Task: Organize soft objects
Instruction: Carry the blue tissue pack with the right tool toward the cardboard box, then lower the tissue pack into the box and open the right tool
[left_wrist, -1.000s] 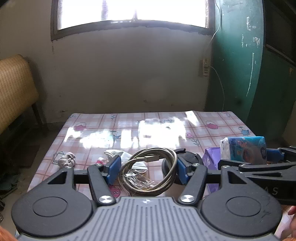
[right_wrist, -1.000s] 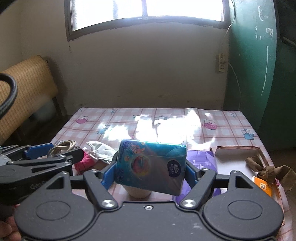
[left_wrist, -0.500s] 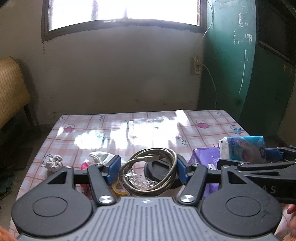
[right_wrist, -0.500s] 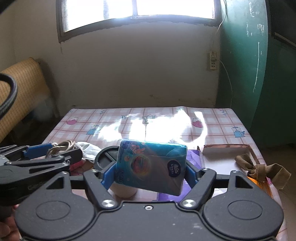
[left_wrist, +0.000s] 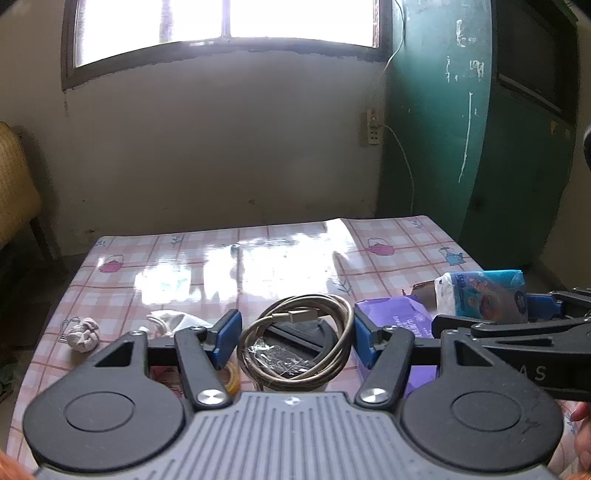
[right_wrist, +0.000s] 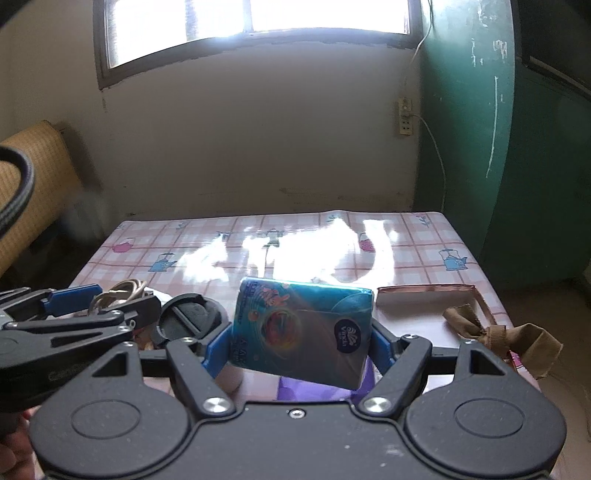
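My left gripper (left_wrist: 295, 339) is shut on a coiled beige cable (left_wrist: 334, 343), one blue pad against each side of the coil, held above the table. My right gripper (right_wrist: 299, 349) is shut on a blue tissue pack (right_wrist: 301, 328), held tilted above a purple pack (right_wrist: 314, 387). In the left wrist view the right gripper (left_wrist: 517, 306) holds the tissue pack (left_wrist: 480, 295) at the right. The right wrist view has the left gripper (right_wrist: 74, 299) and the cable (right_wrist: 122, 290) at the left. A balled white cloth (left_wrist: 83, 334) and a loose white cloth (left_wrist: 170, 319) lie on the table's left side.
The table (left_wrist: 258, 258) wears a glossy pink checked cloth. On it are a black round lid (right_wrist: 192, 317), a white cup (right_wrist: 229, 376), a yellow tape ring (left_wrist: 232, 380), an open cardboard box (right_wrist: 424, 295) and a brown ribbon bow (right_wrist: 498, 336). A green cabinet (right_wrist: 535, 147) stands at the right.
Both grippers have moved to the right over the table, so the table's things have slid left in both views. The cable and the tissue pack stay gripped.
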